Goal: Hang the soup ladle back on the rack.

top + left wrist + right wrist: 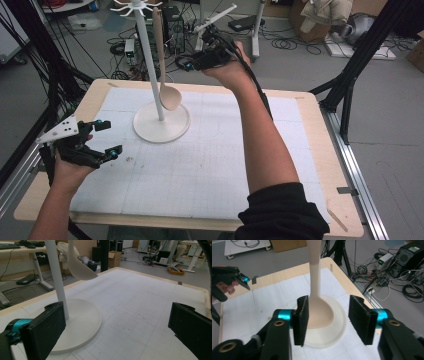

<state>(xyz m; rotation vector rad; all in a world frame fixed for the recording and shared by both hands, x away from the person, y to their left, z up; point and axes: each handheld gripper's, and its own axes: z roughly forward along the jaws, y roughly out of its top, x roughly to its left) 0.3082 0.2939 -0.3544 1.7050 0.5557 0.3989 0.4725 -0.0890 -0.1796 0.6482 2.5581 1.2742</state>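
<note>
A pale wooden spoon hangs bowl-down from a hook at the top of a white stand, whose round base sits on the gridded mat. My right gripper is held high, just right of the spoon's handle, jaws open and touching nothing. In the right gripper view the spoon shows beyond the gap of that gripper, above the base. My left gripper rests low at the table's left, open and empty. Its own view shows the left gripper, the stand's pole and the spoon bowl.
The wooden table carries a white gridded mat. A thin wooden stick lies at the front right corner. Cables, a computer case and black tripod legs stand on the floor around the table.
</note>
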